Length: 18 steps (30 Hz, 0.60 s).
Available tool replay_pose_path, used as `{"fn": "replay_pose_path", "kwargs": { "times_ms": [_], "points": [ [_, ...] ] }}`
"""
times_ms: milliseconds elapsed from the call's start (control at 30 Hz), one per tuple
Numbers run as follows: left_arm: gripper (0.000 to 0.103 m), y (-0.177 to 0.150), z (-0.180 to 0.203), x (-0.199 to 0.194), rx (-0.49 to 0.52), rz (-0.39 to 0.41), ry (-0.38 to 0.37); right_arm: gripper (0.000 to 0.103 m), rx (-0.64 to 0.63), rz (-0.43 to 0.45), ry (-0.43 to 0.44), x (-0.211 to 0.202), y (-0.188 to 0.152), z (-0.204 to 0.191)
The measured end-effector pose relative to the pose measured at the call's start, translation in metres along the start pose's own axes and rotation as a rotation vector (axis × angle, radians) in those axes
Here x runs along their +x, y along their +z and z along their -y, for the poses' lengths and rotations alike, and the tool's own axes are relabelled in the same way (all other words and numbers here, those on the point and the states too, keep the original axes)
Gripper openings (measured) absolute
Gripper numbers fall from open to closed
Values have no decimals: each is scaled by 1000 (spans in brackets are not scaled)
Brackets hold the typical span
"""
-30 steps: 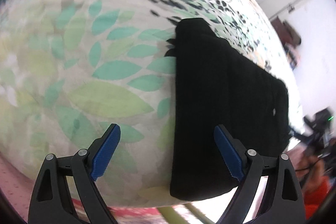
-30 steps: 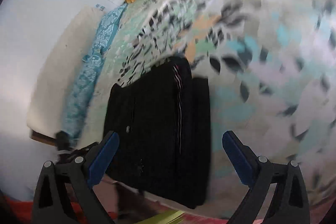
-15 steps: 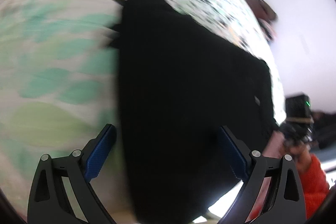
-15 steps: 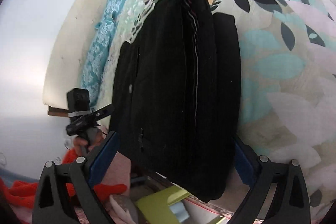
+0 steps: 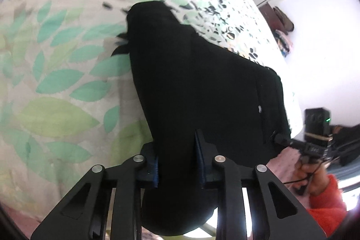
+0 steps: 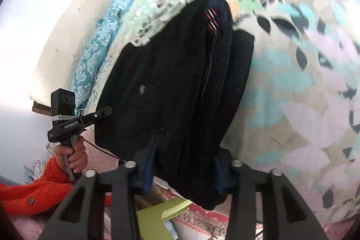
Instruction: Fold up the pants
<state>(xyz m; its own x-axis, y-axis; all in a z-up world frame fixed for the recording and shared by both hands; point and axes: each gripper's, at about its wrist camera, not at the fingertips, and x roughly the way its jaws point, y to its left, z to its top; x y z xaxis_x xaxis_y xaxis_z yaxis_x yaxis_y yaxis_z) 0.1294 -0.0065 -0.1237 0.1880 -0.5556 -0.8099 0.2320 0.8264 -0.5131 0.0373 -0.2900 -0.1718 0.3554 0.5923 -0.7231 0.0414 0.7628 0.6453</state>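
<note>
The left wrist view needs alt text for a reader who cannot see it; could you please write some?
The left gripper is shut on the near edge of folded black pants, which lie on a leaf-print bedspread. A hand holds the other gripper at right.

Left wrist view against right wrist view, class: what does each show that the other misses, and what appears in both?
Only the left wrist view shows the left tongs pinching the near edge of the black pants. Only the right wrist view shows the right tongs around the pants' near edge, a red-and-white striped trim and a turquoise patterned cloth. Both show the pants lying on the leaf-print bedsheet.
</note>
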Motion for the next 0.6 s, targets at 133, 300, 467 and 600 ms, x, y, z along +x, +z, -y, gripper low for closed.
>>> {"fn": "replay_pose_path", "kwargs": {
  "times_ms": [133, 300, 467, 600],
  "points": [
    [21, 6, 17, -17, 24, 48, -6, 36, -35, 65, 36, -16, 4, -19],
    [21, 32, 33, -41, 77, 123, -10, 36, -129, 108, 51, -28, 28, -53],
    [21, 75, 34, -58, 94, 197, -2, 35, -210, 155, 38, -41, 74, -73],
    [21, 122, 37, -62, 121, 275, 33, 36, -262, 197, 17, -40, 127, -85]
  ]
}}
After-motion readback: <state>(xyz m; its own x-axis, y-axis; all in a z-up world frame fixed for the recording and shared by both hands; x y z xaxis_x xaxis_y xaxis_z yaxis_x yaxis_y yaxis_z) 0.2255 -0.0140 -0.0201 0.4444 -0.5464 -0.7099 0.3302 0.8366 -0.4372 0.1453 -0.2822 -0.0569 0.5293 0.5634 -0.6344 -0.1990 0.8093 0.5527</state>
